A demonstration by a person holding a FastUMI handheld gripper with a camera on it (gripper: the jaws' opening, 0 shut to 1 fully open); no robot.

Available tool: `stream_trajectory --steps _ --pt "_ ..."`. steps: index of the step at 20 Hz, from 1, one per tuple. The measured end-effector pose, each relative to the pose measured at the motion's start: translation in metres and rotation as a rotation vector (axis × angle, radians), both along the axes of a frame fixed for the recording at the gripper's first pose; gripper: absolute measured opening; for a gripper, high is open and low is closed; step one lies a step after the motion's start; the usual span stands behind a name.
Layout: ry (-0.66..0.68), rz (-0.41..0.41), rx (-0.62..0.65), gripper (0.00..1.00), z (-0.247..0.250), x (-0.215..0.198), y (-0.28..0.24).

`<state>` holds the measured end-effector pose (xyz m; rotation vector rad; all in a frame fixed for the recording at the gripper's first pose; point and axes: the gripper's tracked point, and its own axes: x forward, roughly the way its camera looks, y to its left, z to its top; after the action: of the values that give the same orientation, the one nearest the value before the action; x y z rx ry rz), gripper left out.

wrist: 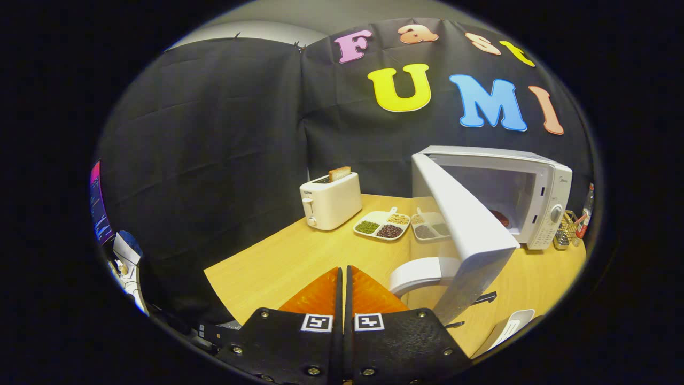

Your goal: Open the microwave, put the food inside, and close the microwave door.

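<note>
Nearest the camera, the gripper (pixel 343 278) has its two fingers pressed together with only a thin seam between them and nothing held, hovering over the near part of the wooden table (pixel 278 262). Just ahead of the fingers and slightly to their right, the microwave door (pixel 462 235) swings wide open toward the camera, its lower corner reaching close to the fingertips and standing between them and the oven cavity. Behind the door, the white microwave (pixel 534 192) sits at the back right of the table, and a dark reddish piece of food (pixel 500 217) lies inside the cavity, partly hidden by the door's edge. A white curved object (pixel 419 274) rests on the table just beside the door's lower edge, next to the fingers; what it is cannot be told. Beyond the fingers, toward the middle of the table, lies a divided white dish (pixel 382 224) holding beans and grains in separate compartments, with a second similar dish (pixel 430 224) beside it, partly covered by the door. Left of those dishes stands a cream toaster (pixel 330 200) with a slice of toast (pixel 340 172) sticking up from its slot. A small wire basket (pixel 566 231) and a bottle (pixel 585 216) sit just to the right of the microwave.
</note>
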<state>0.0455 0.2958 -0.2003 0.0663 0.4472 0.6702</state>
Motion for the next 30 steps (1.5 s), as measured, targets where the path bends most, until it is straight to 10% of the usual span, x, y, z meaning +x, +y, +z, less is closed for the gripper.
stream_trajectory --steps 30 --pt "-0.003 -0.332 -0.045 0.01 -0.012 0.167 -0.183"
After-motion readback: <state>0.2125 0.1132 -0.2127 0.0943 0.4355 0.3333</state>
